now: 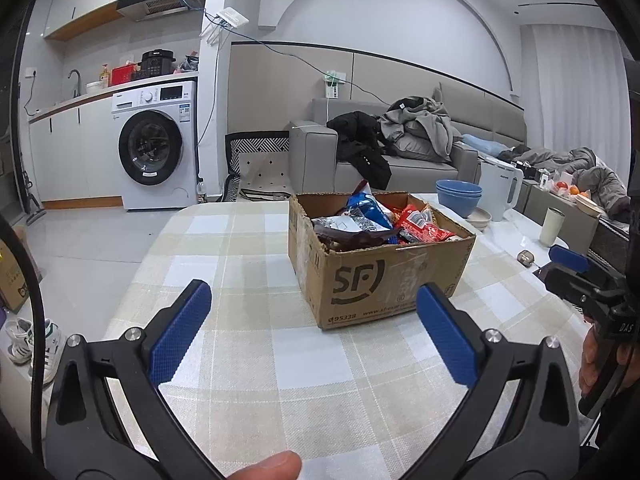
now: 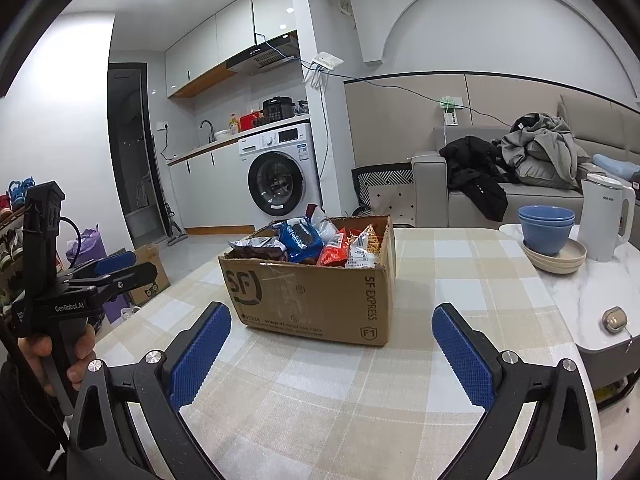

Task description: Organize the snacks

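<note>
A brown cardboard box (image 1: 380,276) (image 2: 316,296) printed "SF" stands on the checked tablecloth (image 1: 248,248) (image 2: 320,384). It is heaped with snack packets: a blue one (image 1: 370,206) (image 2: 300,240), red ones (image 1: 420,226) (image 2: 334,252) and a dark brown one (image 1: 352,240). My left gripper (image 1: 314,332) is open and empty, a short way in front of the box. My right gripper (image 2: 332,348) is open and empty too, just short of the box's near face. Each gripper shows at the edge of the other's view, held in a hand.
Stacked blue bowls (image 1: 459,196) (image 2: 546,226) on beige plates, a white kettle (image 1: 500,188) (image 2: 606,216) and a cream tumbler (image 1: 551,226) stand right of the box on a marble top. A sofa with clothes (image 2: 520,168) lies behind. A washing machine (image 1: 154,148) stands far left.
</note>
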{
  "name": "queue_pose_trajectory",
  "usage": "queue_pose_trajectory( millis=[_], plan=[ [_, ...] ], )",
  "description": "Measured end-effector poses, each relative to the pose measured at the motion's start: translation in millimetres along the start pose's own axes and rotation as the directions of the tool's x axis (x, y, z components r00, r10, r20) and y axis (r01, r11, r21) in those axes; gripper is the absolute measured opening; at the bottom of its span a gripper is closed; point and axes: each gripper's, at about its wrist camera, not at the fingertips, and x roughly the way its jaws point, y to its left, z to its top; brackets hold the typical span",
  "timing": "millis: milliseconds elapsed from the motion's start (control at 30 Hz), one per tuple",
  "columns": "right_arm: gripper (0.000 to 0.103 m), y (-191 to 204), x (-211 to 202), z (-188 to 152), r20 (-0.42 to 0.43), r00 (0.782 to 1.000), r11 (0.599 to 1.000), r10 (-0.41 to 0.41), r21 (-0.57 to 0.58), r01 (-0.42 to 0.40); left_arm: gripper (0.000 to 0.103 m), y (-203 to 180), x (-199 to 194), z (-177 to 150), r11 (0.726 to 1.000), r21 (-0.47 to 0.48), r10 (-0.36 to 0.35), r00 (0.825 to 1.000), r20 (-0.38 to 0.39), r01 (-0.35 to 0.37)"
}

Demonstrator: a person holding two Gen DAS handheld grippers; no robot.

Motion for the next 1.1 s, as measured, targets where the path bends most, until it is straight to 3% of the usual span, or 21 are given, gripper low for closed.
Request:
queue_pose_trajectory(
  millis=[633, 1100],
  plan=[
    [0.103, 7, -1, -24, 0.049, 0.999, 0.998, 0.023, -0.056, -0.020, 0.102, 1, 8, -27, 1.000, 0.012, -0.024, 0.995, 0.092, 0.023],
    [0.103, 5, -1, -26, 0.048, 0.998, 0.999, 0.029, -0.045, -0.027, 0.102, -4, 24, -45, 0.999, 0.033, -0.034, 0.998, 0.050, 0.033]
  ],
)
